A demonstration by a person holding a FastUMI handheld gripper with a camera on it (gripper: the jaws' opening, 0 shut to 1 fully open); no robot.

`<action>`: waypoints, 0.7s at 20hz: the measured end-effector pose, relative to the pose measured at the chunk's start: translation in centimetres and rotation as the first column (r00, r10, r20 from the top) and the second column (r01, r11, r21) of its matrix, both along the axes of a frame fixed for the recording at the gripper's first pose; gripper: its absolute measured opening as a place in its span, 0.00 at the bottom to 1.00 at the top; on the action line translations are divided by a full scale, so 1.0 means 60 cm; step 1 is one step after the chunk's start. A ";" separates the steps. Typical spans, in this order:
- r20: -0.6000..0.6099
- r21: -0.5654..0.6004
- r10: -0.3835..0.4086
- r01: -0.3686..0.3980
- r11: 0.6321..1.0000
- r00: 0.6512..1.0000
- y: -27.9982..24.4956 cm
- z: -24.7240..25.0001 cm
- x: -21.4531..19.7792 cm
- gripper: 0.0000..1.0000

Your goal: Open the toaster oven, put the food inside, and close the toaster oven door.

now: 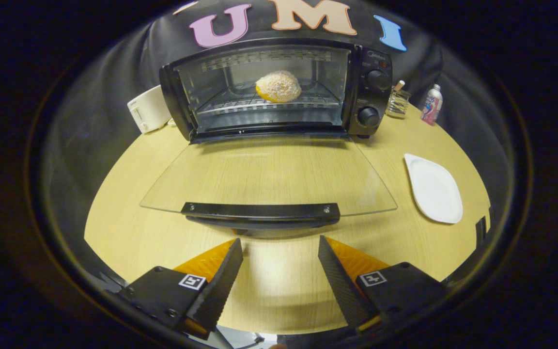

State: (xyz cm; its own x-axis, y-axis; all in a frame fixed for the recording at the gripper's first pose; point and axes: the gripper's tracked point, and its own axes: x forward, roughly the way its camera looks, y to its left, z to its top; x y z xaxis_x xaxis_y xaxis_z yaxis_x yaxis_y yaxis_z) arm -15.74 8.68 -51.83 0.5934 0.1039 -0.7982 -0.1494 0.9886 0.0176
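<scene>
On the far left a white toaster sits beside the toaster oven, whose glass door is folded all the way down flat over the wooden table. The food (a round sugary bun, looks like) sits on the rack inside. The gripper hovers just short of the door handle, fingers spread apart, gripping nothing. Off right: a white plate, a glass jar, a small bottle.

The lowered glass door with its black handle bar lies flat just ahead of the spread gripper fingers; bare light wooden tabletop flanks it.
</scene>
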 end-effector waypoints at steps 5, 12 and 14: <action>0.020 0.008 0.004 -0.004 1.000 1.000 0.002 0.016 0.002 0.98; 0.139 0.032 0.019 -0.024 0.999 0.990 0.020 0.093 0.044 0.98; 0.176 0.038 0.017 -0.024 0.999 0.984 0.025 0.118 0.069 0.98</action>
